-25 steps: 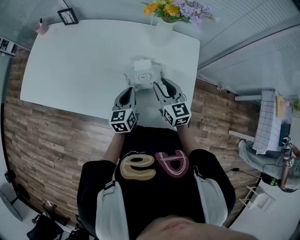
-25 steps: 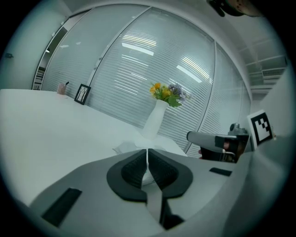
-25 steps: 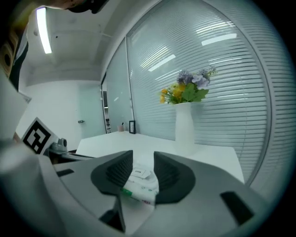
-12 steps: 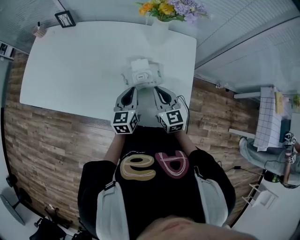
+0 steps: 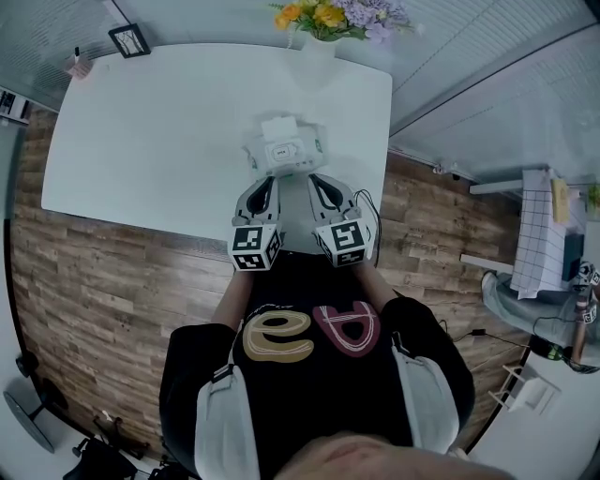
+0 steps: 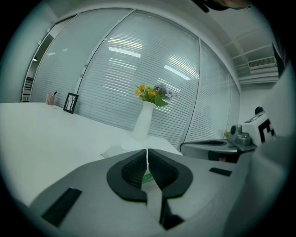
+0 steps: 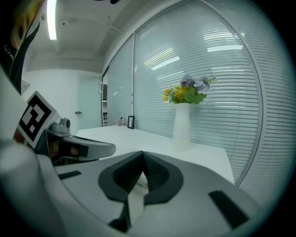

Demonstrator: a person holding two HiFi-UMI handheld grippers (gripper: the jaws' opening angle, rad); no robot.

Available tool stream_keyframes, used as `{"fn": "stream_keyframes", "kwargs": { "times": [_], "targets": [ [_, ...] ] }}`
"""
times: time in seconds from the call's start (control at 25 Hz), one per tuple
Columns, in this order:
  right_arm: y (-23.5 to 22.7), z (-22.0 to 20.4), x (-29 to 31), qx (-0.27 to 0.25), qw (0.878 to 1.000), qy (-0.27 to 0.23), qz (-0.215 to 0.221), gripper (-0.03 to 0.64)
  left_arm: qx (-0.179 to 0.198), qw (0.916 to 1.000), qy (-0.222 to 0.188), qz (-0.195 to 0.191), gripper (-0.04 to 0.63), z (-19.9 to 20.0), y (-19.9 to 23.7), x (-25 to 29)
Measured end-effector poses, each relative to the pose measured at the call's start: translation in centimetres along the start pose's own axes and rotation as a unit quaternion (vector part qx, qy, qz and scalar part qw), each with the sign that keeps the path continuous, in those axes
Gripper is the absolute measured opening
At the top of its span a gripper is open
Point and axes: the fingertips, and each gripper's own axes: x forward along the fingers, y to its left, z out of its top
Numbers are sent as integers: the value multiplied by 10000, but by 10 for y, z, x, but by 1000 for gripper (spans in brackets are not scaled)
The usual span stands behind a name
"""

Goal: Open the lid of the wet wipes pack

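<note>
The white wet wipes pack [image 5: 284,150] lies flat on the white table [image 5: 150,122], its oval lid on top. Both grippers sit side by side at its near edge. My left gripper [image 5: 266,180] is at the pack's near left corner with its jaws together. In the left gripper view the pads [image 6: 138,167] meet, and a sliver of the green label shows just below them. My right gripper [image 5: 315,178] is at the near right corner. Its jaws have just closed and its tips [image 7: 142,157] touch. Whether either pinches the wrapper film is hidden.
A white vase of flowers [image 5: 323,28] stands at the table's far edge behind the pack. A small picture frame [image 5: 128,39] and a pen cup [image 5: 79,62] sit at the far left corner. The table's near edge lies just under the grippers, with wooden floor below.
The right gripper's jaws, open a second ago, have come together, and it has slid left toward the pack. The left gripper has edged right, so the two stand closer.
</note>
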Motion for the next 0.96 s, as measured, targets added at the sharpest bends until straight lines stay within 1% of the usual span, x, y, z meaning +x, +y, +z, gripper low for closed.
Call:
{"fn": "stream_keyframes", "kwargs": {
  "times": [0.28, 0.4, 0.76, 0.96],
  "targets": [
    [4, -4, 2, -114, 9999, 87, 63, 11, 62, 10000, 9, 8, 25, -2, 1, 0],
    [5, -5, 2, -89, 9998, 82, 130, 11, 72, 10000, 21, 8, 25, -2, 0, 0],
    [2, -11, 2, -65, 9998, 181, 104, 11, 158, 9999, 24, -47, 25, 1, -1, 3],
    [3, -11, 6, -84, 9997, 154, 158, 11, 177, 9998, 26, -60, 25, 1, 0, 7]
  ]
}}
